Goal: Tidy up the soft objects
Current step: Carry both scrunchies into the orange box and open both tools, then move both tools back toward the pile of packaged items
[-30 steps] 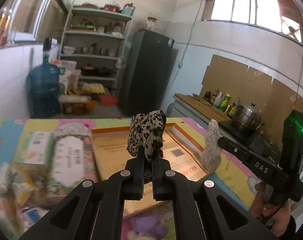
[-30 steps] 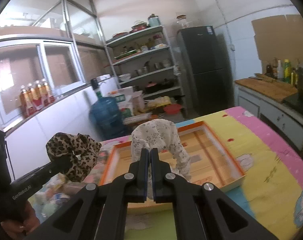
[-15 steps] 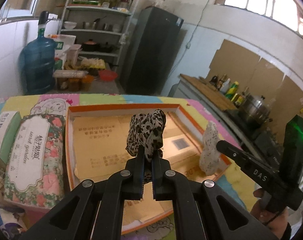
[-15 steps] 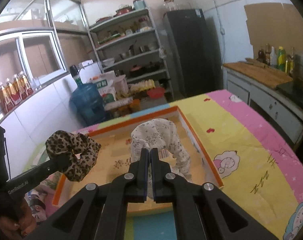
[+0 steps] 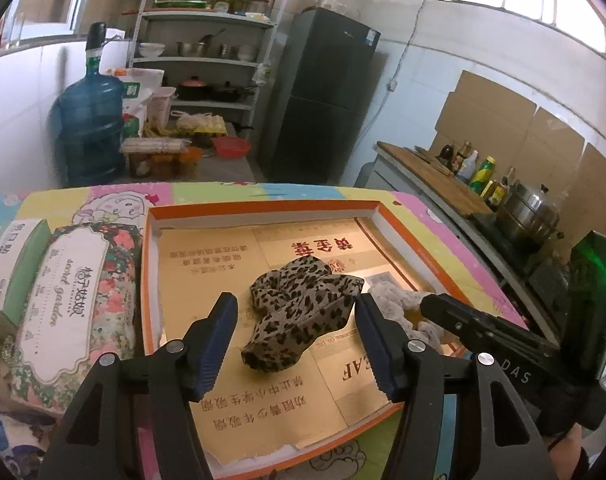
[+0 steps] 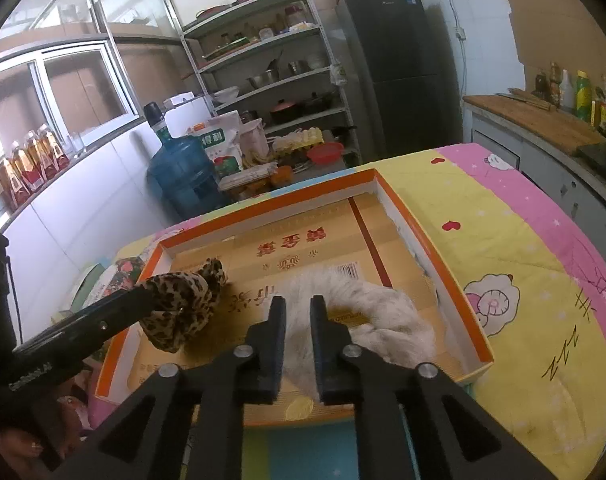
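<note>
Leopard scrunchie (image 5: 299, 312): lies on the cardboard floor of the tray, about mid-tray, between the left gripper's spread fingers; in the right wrist view (image 6: 183, 308) it sits toward the tray's left half.
White floral scrunchie (image 6: 379, 316): rests on the tray floor near the right wall, just beside the leopard one; the two look close to touching, but I cannot tell for sure. In the left wrist view (image 5: 399, 304) part of it is hidden behind the right gripper.
Left gripper (image 5: 297, 338): its fingers (image 5: 215, 344) have just been opening and stand wide apart. The leopard scrunchie lies in the gap; the left pad is clear of it, the right one sits right at its edge without pinching.
Right gripper (image 6: 299, 340): its fingers (image 6: 273, 344) have just been opening and are parted a little. White fabric shows in the narrow gap; the pads do not seem to press it.
Tray (image 5: 263, 206): shallow orange-rimmed box with white inner walls, lined with printed tan cardboard.
Desk (image 6: 503, 248): covered with a yellow and pink cartoon cloth; the tray sits on it.
Tissue pack (image 5: 71, 304): floral wrapper, on the desk just left of the tray.
Hand (image 6: 27, 440): grips the left gripper's handle at the lower left edge of the right wrist view.
Background: blue water jug (image 5: 89, 128), metal shelf rack (image 5: 211, 52), dark fridge (image 5: 319, 96).
</note>
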Motion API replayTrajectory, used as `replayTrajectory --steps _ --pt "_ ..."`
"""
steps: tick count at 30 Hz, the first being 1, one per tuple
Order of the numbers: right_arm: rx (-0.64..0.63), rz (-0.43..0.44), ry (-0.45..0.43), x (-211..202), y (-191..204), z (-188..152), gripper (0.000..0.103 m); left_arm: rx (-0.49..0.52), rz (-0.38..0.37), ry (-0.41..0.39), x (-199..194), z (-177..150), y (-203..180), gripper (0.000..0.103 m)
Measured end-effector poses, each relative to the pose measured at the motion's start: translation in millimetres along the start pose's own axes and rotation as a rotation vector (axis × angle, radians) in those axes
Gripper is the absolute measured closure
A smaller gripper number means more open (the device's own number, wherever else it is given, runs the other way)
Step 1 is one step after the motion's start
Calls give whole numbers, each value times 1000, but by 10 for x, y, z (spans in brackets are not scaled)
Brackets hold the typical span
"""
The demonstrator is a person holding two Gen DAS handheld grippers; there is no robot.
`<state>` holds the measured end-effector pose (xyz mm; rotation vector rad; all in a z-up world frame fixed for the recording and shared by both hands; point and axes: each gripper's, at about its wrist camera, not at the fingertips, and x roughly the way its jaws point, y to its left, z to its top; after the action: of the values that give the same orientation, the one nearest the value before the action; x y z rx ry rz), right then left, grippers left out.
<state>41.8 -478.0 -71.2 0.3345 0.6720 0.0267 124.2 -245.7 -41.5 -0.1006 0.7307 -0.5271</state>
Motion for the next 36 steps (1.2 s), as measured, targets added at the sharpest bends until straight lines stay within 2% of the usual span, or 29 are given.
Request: replayTrajectory --steps 3,4,12,18,36 --pt "-1 -6 -6 -30 18 -9 54 9 0 -8 -67 -6 -15 40" --pt "-2 -7 -10 -48 27 -16 52 13 2 -12 -87 -3 -31 40" --pt "0 -9 -18 -161 95 -47 52 27 -17 -54 -397 -44 -11 40" --pt "3 -14 -28 -283 187 -101 52 44 1 -100 -708 -102 58 40" --pt "-70 -3 -70 -669 830 -242 52 -10 82 -187 -1541 -362 671 40"
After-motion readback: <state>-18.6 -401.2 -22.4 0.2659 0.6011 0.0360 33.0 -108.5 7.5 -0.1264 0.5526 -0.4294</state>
